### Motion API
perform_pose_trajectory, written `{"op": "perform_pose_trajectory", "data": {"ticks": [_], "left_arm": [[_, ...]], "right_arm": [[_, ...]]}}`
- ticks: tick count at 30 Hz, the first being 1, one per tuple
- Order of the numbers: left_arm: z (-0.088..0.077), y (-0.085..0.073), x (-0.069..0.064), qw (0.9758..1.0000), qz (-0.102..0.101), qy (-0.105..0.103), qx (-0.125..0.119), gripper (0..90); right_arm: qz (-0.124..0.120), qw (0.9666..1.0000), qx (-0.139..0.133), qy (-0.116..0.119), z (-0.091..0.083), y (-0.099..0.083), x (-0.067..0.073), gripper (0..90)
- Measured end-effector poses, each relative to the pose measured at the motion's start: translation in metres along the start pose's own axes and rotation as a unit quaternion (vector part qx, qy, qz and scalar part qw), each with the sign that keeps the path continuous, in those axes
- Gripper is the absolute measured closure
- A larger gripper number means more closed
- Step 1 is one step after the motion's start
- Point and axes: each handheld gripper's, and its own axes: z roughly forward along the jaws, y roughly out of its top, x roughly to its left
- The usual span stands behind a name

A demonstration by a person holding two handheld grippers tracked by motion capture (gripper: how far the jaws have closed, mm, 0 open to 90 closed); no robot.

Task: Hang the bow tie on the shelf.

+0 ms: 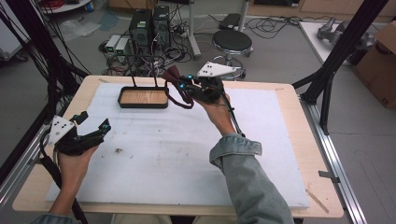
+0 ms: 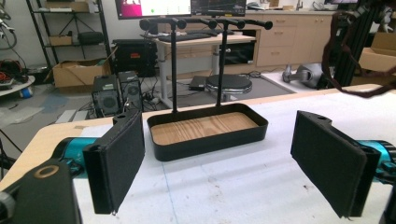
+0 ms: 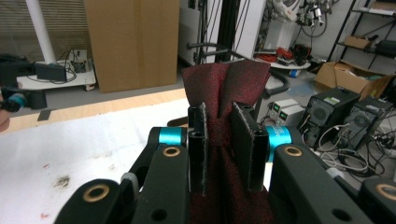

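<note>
My right gripper [image 1: 183, 85] is shut on a dark red strip of cloth [image 3: 224, 88], pinched between its two black pads; the cloth [image 1: 180, 95] hangs in a loop above the white mat, just right of the stand. A black tray with a wooden floor [image 1: 142, 97] carries two thin posts with crossbars [image 2: 205, 22]. The tray [image 2: 208, 128] lies straight ahead in the left gripper view. My left gripper [image 1: 93, 125] rests at the mat's left edge, open, its pads [image 2: 119, 158] wide apart with nothing between them.
A white mat [image 1: 177, 149] covers most of the wooden table [image 1: 303, 154]. Small dark specks [image 1: 118, 150] lie on the mat near my left hand. Beyond the far edge stand computer towers [image 1: 149, 25] and a round stool [image 1: 232, 41].
</note>
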Motion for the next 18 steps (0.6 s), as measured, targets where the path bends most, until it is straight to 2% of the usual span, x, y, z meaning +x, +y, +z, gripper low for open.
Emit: {"op": "perform_pose_trajectory", "data": {"ticks": [2, 7, 13, 17, 18], "left_arm": [[0.0, 0.0, 0.0, 1.0, 0.0, 0.0, -0.001, 17.9], [0.0, 0.0, 0.0, 1.0, -0.001, -0.002, -0.002, 17.9], [0.001, 0.0, 0.0, 1.0, 0.0, -0.004, -0.003, 17.9], [0.001, 0.0, 0.0, 1.0, 0.001, -0.005, -0.002, 17.9], [0.001, 0.0, 0.0, 1.0, 0.001, -0.005, -0.003, 17.9]], "right_arm": [[0.005, 0.9999, -0.01, 0.005, 0.001, 0.005, -0.004, 76.6], [0.013, 0.9998, -0.014, 0.01, 0.007, 0.009, -0.01, 76.6], [0.012, 0.9997, -0.017, 0.012, 0.023, 0.014, -0.014, 76.6], [0.018, 0.9997, -0.013, 0.011, 0.041, 0.008, -0.017, 76.6], [0.018, 0.9997, -0.013, 0.011, 0.041, 0.008, -0.017, 76.6]]}}
